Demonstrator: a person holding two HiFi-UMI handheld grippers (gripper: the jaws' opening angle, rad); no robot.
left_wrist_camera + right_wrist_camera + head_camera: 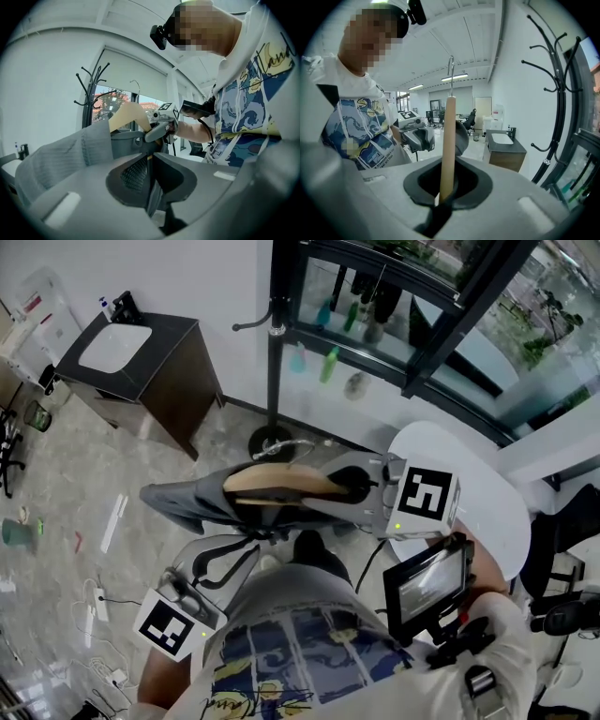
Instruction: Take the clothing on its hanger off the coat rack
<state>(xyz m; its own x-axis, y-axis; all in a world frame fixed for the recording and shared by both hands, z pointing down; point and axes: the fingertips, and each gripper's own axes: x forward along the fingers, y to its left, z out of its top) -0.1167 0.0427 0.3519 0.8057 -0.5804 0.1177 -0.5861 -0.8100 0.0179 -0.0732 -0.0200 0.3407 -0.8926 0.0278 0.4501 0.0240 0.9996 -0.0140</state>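
right gripper (440, 199) clenched, pale wooden hanger (449, 140) between fingers (506, 206) | left gripper (149, 174) pinching grey knit garment (61, 154) | risk: uneven pull slides garment off hanger

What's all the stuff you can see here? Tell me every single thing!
Coat rack: one, black, standing on the floor.
Hanger: one, wooden, held clear of the rack.
Clothing: one, grey, draped on the hanger.
Cabinet: one, dark brown, against the wall, with a white sink on top.
Table: one, white, round, right of the rack.
Bottles: several, green and teal, right of the rack's pole.
Cup: one, green, on the floor at the left.
Left gripper: one, grey, shut on the clothing.
Right gripper: one, grey, shut on the hanger.
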